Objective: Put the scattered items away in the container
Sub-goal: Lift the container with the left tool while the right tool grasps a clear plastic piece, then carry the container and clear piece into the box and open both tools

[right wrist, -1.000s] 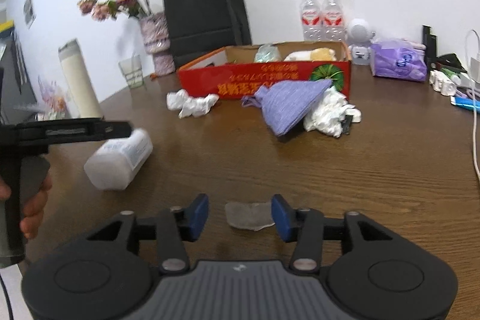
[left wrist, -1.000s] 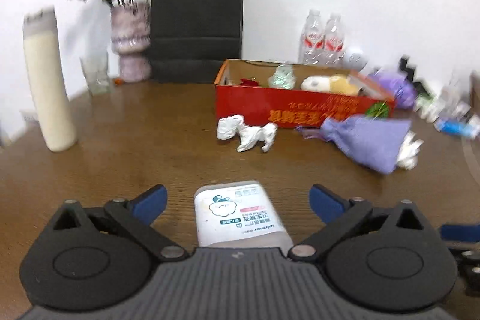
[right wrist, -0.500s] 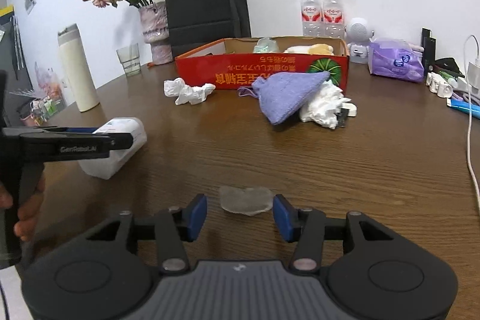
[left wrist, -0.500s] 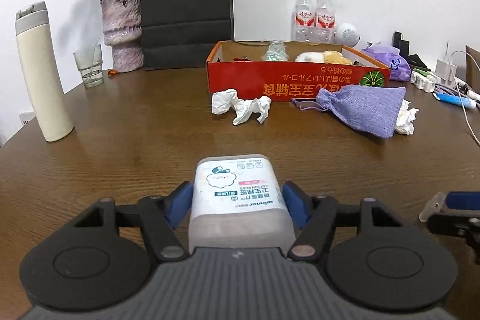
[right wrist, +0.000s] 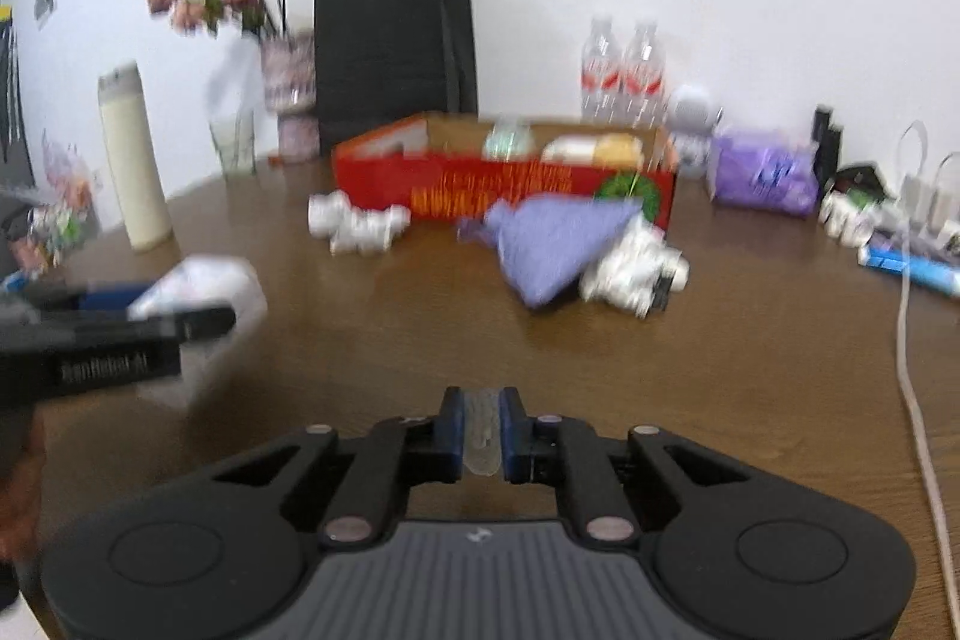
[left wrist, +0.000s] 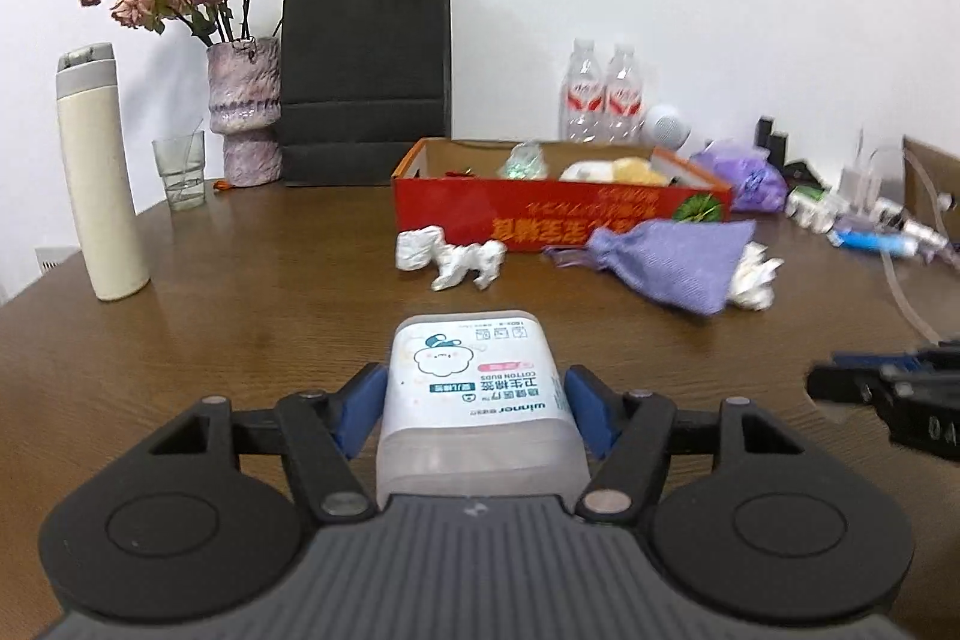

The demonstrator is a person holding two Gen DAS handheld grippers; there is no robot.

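My right gripper (right wrist: 481, 427) has clamped the clear wrapper (right wrist: 482, 436); left gripper (left wrist: 474, 400) grips the cotton-bud box (left wrist: 477, 388). The flimsy wrapper, seemingly thinly pinched, may slip.

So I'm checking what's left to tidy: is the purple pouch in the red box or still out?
Out. The purple pouch lies on the table in front of the red box.

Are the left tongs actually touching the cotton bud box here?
Touching. The left wrist view shows the left tongs with both blue pads pressed flush against the sides of the cotton bud box, no gap on either side.
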